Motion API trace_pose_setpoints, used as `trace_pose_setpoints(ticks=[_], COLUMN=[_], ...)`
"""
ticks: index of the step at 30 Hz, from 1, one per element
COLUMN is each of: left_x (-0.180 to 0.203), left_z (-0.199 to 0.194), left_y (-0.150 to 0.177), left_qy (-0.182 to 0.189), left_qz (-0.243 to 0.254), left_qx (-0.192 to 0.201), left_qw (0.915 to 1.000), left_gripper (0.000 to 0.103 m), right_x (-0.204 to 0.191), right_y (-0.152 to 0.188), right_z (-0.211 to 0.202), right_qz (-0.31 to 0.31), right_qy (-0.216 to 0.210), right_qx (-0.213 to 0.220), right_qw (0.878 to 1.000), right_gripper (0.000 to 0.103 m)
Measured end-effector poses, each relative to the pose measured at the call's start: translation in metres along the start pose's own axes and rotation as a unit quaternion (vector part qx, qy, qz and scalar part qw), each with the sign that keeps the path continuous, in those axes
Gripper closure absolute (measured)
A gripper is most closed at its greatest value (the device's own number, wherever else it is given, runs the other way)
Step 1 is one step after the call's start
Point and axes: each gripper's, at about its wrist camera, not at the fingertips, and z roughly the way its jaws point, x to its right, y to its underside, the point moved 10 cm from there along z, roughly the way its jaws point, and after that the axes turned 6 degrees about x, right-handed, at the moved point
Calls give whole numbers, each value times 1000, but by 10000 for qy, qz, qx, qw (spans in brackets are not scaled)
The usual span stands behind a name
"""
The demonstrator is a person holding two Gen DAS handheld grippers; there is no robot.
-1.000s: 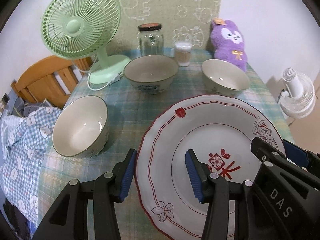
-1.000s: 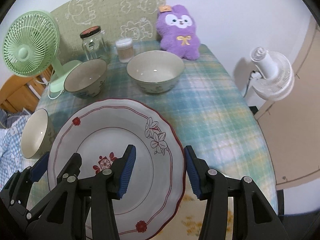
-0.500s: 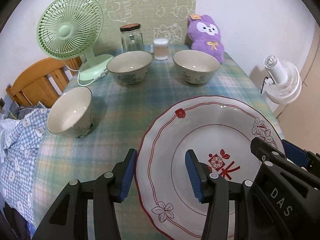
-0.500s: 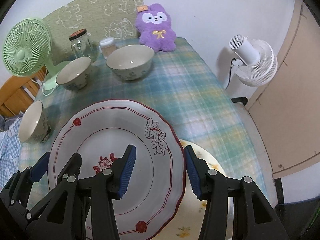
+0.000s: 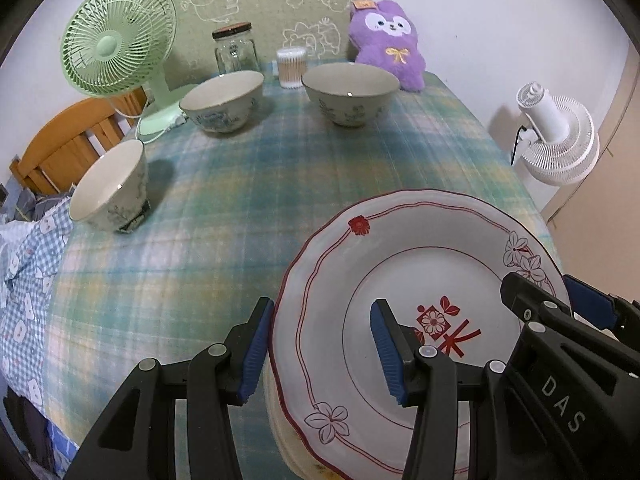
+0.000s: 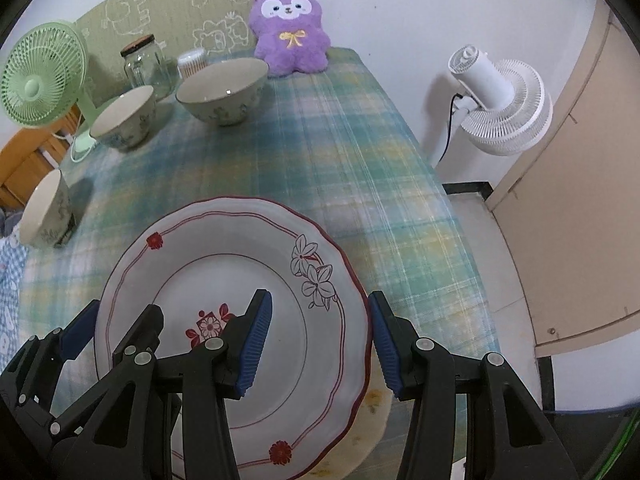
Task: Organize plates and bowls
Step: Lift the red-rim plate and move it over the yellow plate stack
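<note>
A large white plate with a red scalloped rim (image 5: 420, 280) fills the lower right of the left wrist view and the lower centre of the right wrist view (image 6: 224, 280). It is round, with no long axis. Its face tilts up toward the cameras, its far rim toward the back of the surface and its near rim cut off by the bottom of both frames.

The left tongs (image 5: 322, 346) straddle the plate's left rim, one blue pad outside the rim and one over its face. The right tongs (image 6: 316, 344) straddle its right rim the same way. Both sets of jaws stand fairly wide, and contact between pads and plate is hard to make out.

Under the plate, a cream-coloured plate (image 6: 374, 412) shows only as a sliver at the lower edge; whether the two touch cannot be told.

The plaid-covered surface (image 5: 320, 168) carries three bowls, all upright and apart. One bowl (image 5: 110, 186) sits at the left edge, a second bowl (image 5: 222, 100) at upper centre-left, and a third bowl (image 5: 350, 92) at upper centre. Behind them stand a green fan (image 5: 118, 40), a glass jar (image 5: 234, 50), a cotton-swab container (image 5: 292, 66) and a purple plush toy (image 5: 386, 42). A white fan (image 5: 556, 136) stands off the surface at the right.
</note>
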Motion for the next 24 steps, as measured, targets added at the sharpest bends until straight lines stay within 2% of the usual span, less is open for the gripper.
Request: trace_pose_setpoints(ticks=[13,24], left_x=[14,14], left_z=[7,5], left_y=[24,29], left_qy=[-364,-672], left_qz=[-31,-30], left_qx=[-206,-188], left_qw=[9991,9976], left_gripper=[54,53], right_x=[14,9], right_y=[22,25], right_z=[16,16], right_qz=[-170,-409], right_qy=[-278,-408], right_qx=[-324,-267], right_qw=[9989,9980], right_gripper=[50,50])
